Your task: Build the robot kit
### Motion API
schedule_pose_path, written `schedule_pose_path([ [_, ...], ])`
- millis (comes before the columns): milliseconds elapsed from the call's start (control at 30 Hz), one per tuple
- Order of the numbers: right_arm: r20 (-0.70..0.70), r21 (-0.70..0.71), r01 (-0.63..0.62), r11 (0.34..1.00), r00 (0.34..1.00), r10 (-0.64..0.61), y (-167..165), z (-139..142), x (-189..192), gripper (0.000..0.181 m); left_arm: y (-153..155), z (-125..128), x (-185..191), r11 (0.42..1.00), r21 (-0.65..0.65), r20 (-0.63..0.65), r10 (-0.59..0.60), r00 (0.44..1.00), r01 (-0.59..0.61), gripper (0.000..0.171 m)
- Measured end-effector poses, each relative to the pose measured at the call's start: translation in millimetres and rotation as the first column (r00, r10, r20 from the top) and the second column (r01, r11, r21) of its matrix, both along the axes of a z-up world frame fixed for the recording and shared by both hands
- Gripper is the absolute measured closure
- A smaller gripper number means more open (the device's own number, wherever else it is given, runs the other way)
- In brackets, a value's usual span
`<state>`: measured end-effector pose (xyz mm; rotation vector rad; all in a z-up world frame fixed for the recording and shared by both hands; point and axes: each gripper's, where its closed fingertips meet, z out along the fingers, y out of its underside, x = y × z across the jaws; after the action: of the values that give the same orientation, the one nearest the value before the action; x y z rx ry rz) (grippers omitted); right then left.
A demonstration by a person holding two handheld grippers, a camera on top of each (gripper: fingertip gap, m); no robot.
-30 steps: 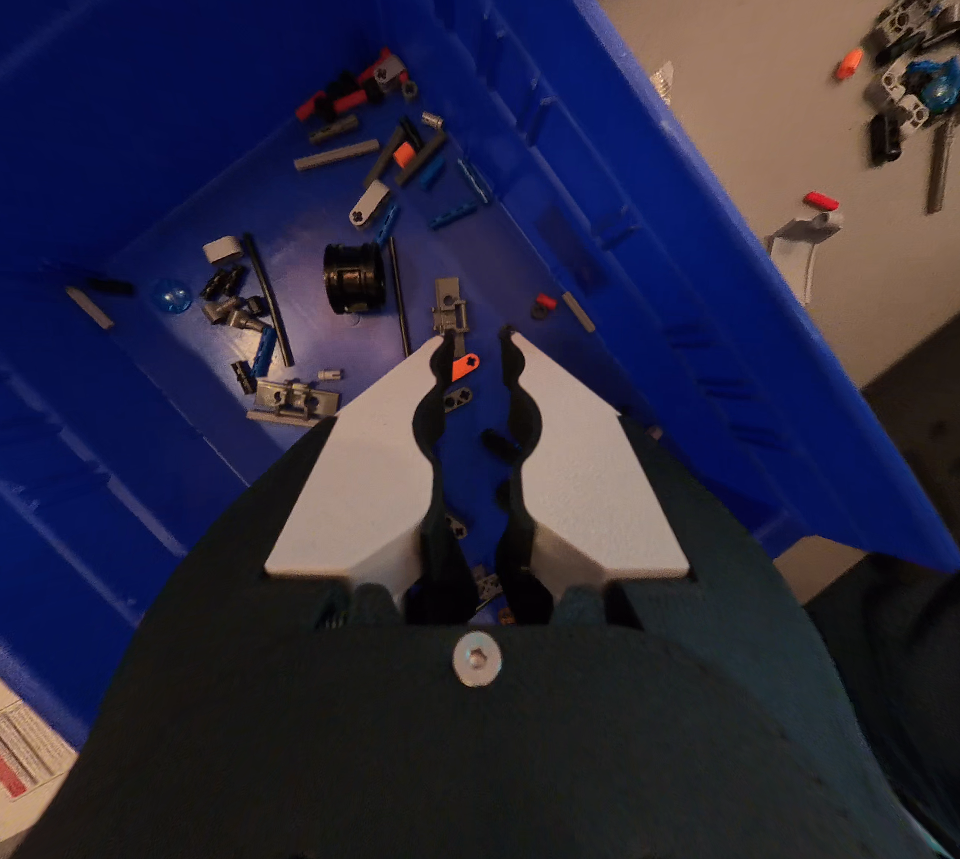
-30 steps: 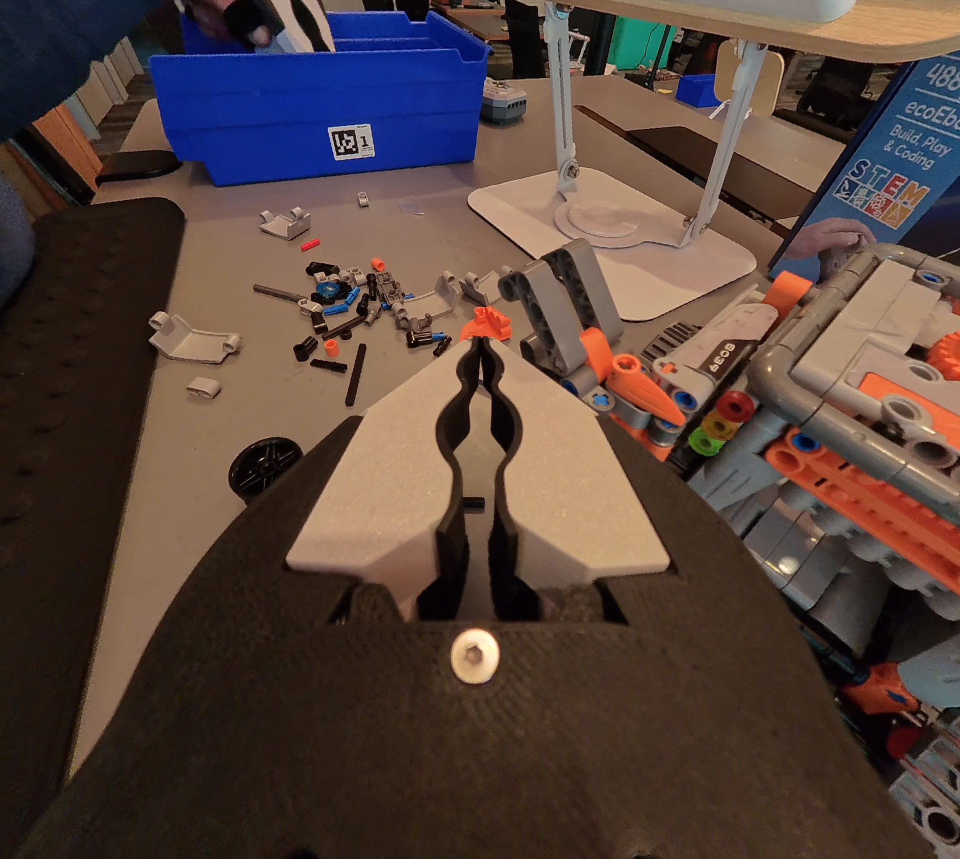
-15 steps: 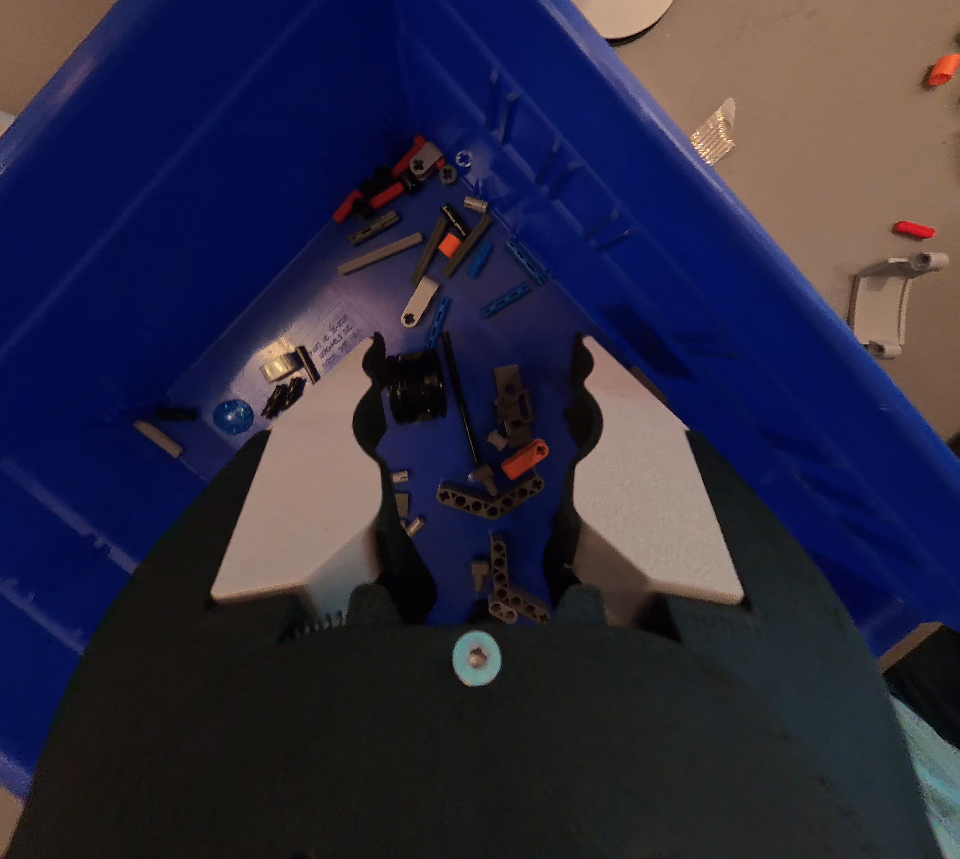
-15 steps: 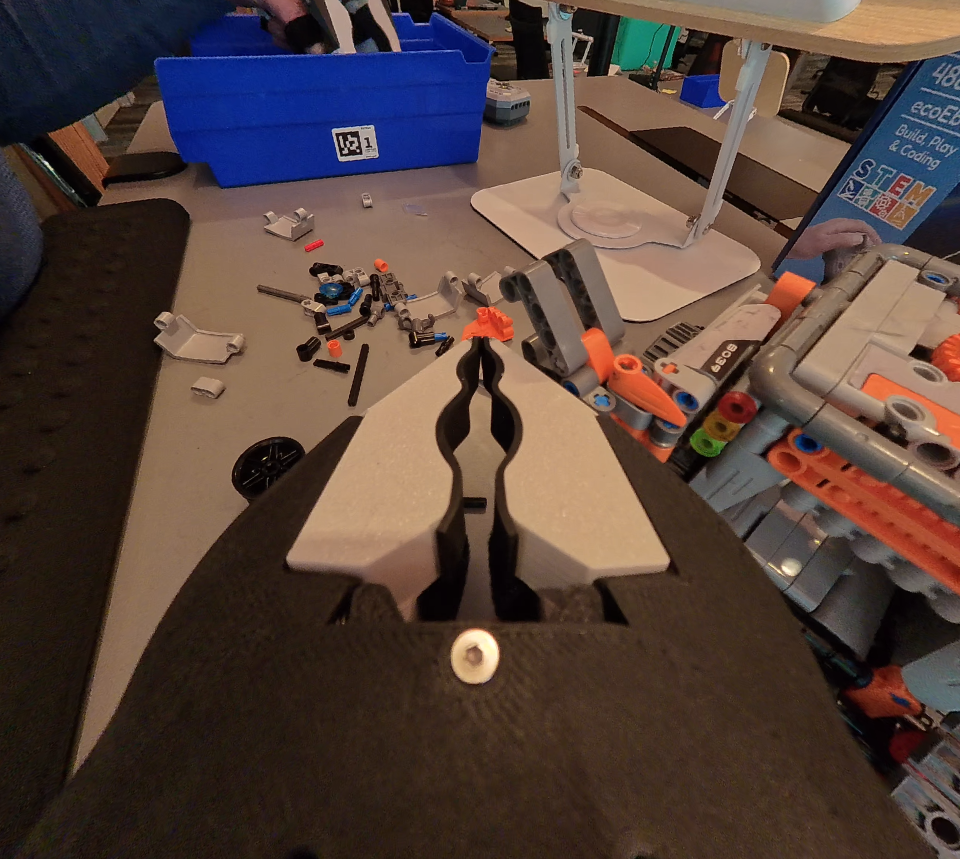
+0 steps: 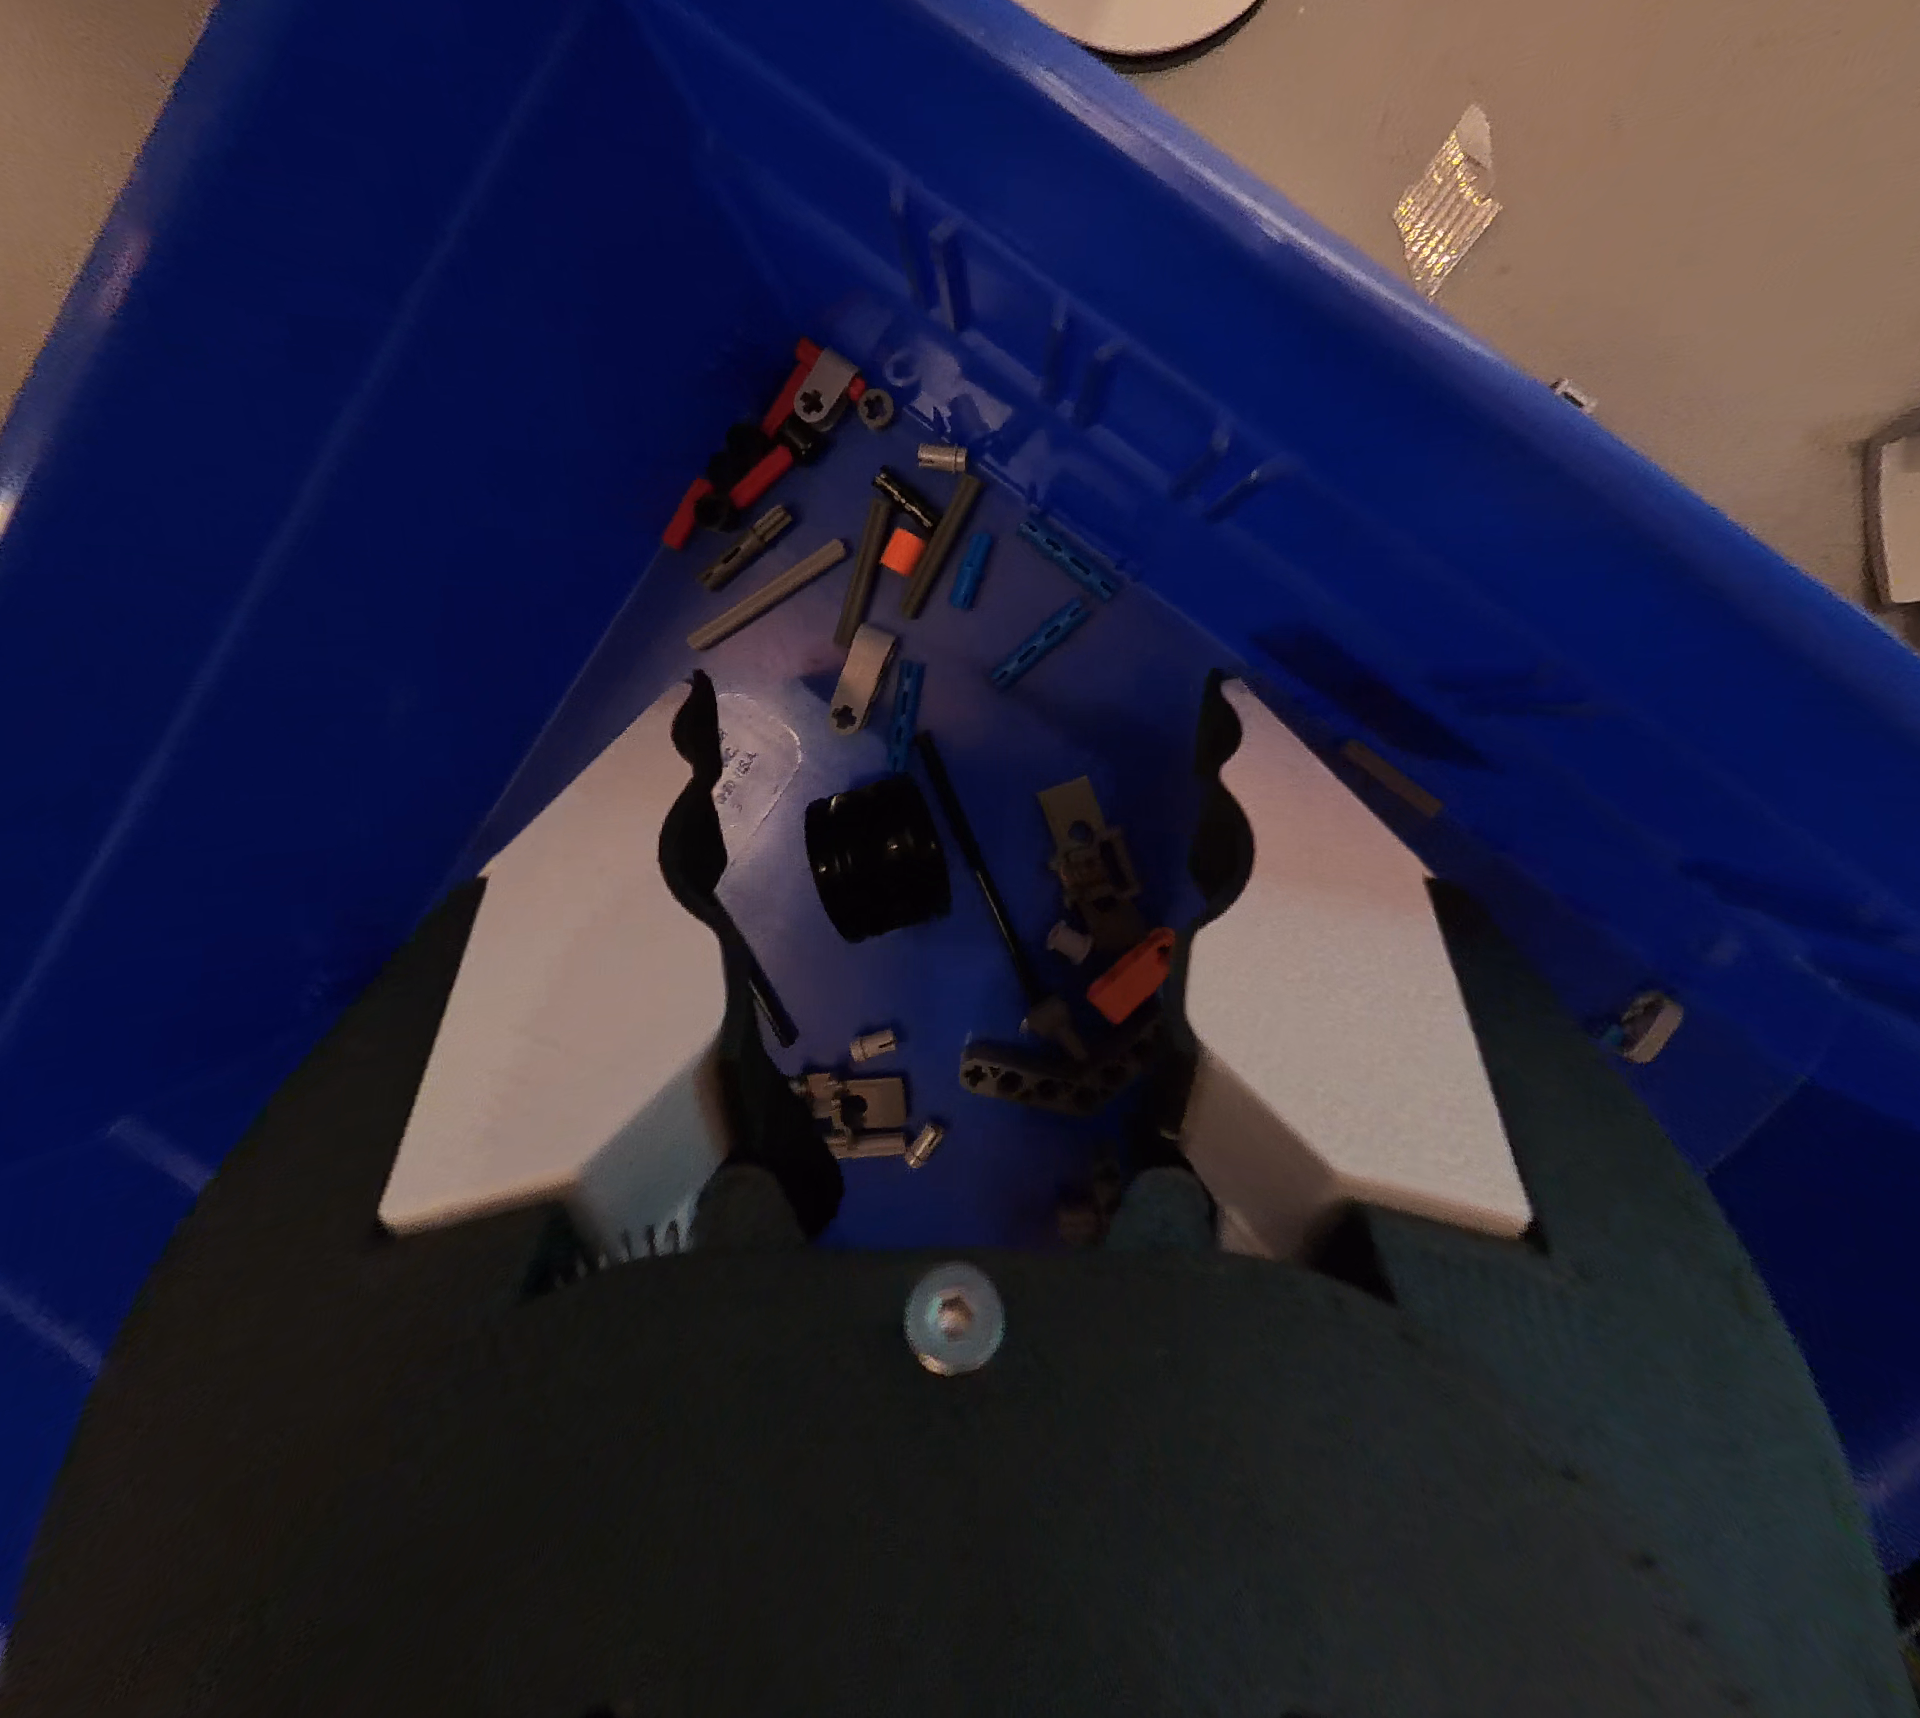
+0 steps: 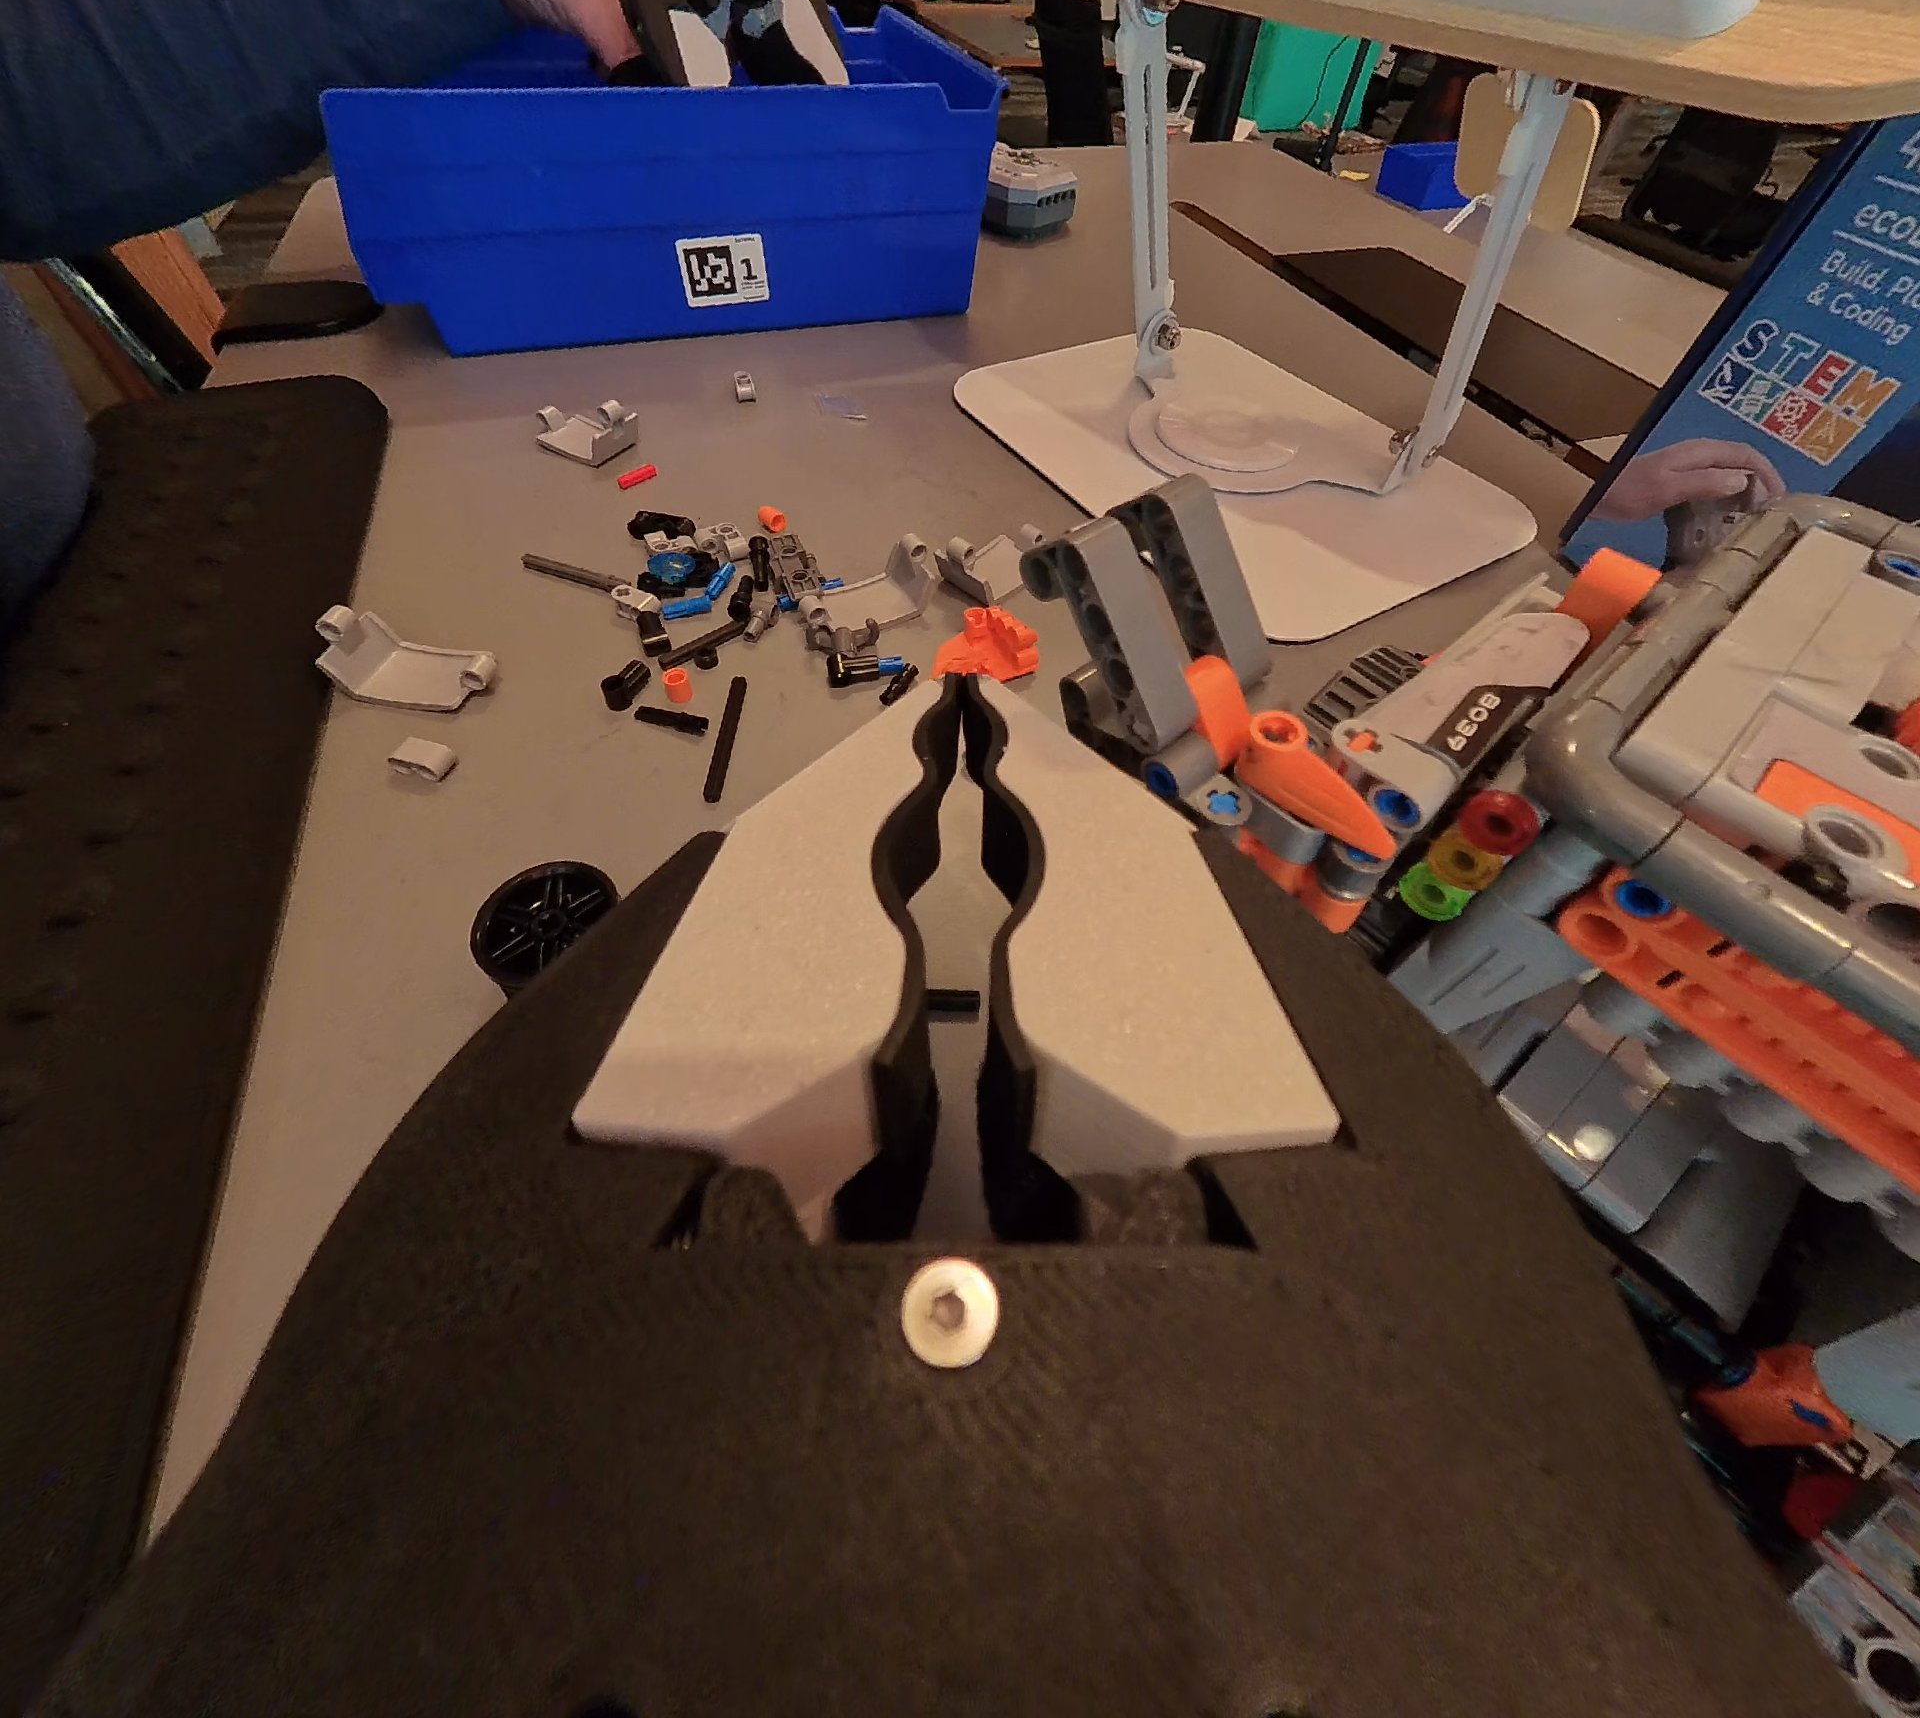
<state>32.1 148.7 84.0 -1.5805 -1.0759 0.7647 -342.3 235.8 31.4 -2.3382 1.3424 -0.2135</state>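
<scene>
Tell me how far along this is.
Done: small pieces, a black wheel among them, lie in the blue bin. In hand: the left gripper hangs open and empty above them; the right gripper is shut on an orange piece. Left: loose pieces scattered on the table.

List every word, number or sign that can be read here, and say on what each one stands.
I quote no writing; these bear it:
White sticker with a square code, on the blue bin's front wall.
Blue box at right: large print.
Dark strip on the brick model: pale characters.
Clear sticker on the bin floor: too blurred.
</scene>
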Motion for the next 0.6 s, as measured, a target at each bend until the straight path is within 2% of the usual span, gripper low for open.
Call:
schedule_pose_path([
  [167,0.013,0.005,0.001,1.0,1.0,-0.001,-1,-1,2,0.181,3,0,-5,0.999,0.03,-0.04,-0.015,0.999,0.017,0.088],
  [600,0.016,0.016,-0.009,1.0,1.0,0.009,-3,0,1,0.181,-3,-7,-13,1.0,0.002,-0.029,-0.001,1.0,0.001,0.108],
])
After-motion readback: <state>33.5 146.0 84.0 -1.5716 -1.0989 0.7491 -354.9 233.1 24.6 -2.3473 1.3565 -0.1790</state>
